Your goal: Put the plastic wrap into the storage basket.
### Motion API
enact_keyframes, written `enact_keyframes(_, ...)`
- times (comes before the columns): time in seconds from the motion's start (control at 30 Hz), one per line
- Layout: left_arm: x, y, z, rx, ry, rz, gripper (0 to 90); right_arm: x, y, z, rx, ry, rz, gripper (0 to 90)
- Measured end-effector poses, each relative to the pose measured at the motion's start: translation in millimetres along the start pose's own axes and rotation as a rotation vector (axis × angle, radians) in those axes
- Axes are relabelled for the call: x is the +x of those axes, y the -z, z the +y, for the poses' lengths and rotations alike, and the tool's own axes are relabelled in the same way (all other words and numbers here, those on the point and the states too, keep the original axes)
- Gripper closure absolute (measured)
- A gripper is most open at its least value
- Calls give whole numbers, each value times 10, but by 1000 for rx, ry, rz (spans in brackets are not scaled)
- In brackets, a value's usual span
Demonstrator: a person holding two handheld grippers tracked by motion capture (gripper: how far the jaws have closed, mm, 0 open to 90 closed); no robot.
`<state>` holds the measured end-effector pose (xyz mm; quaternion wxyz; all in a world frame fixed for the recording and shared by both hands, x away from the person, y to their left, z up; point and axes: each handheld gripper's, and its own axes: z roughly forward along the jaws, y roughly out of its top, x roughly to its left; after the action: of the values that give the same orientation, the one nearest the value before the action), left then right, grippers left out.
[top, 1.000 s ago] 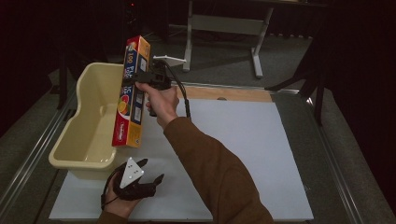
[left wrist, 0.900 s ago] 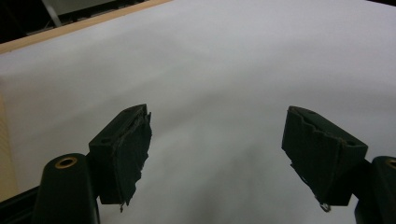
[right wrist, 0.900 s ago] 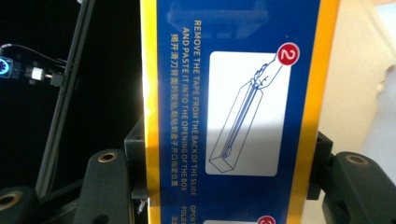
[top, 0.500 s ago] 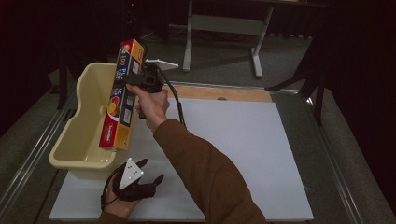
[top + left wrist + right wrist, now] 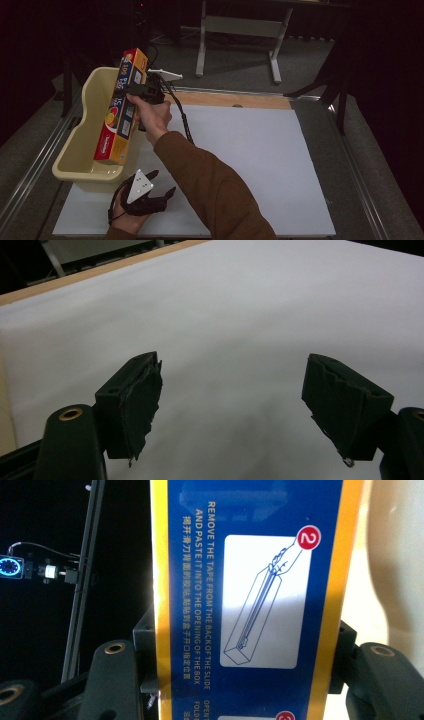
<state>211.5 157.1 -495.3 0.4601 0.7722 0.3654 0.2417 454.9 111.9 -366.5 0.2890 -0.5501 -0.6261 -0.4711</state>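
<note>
Cardboard box (image 5: pixel 121 107) — long, blue and yellow with a red end, printed instructions on one face; clamped across its narrow width in the right claw (image 5: pixel 134 90); long axis steeply tilted, top end toward the table's far edge, lower end hanging over the cream plastic tub (image 5: pixel 75 150) at the table's (image 5: pixel 260 160) left edge; tub lies directly below the box — a downward release looks likely. Left claw (image 5: pixel 162 185) — spread wide, empty, resting at the near-left corner, well apart from the box.
</note>
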Motion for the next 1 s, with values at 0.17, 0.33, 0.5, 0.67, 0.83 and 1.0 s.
enact_keyframes(0.17,17,2,-3,0,4,1,237,-24,-127,-42,10,-1,-16,395)
enact_keyframes(0.33,25,9,-5,-2,5,3,238,-61,-222,-84,30,-6,-36,395)
enact_keyframes(0.5,28,10,-6,-4,12,5,238,-79,-287,-133,42,-24,-35,393)
enact_keyframes(0.67,29,10,-6,-4,13,4,237,-108,-345,-153,48,-48,-41,392)
enact_keyframes(0.83,36,16,-6,-5,15,6,237,-163,-395,-142,38,-67,-68,392)
enact_keyframes(1.0,41,17,-7,-7,17,6,237,-204,-460,-164,62,-71,-97,389)
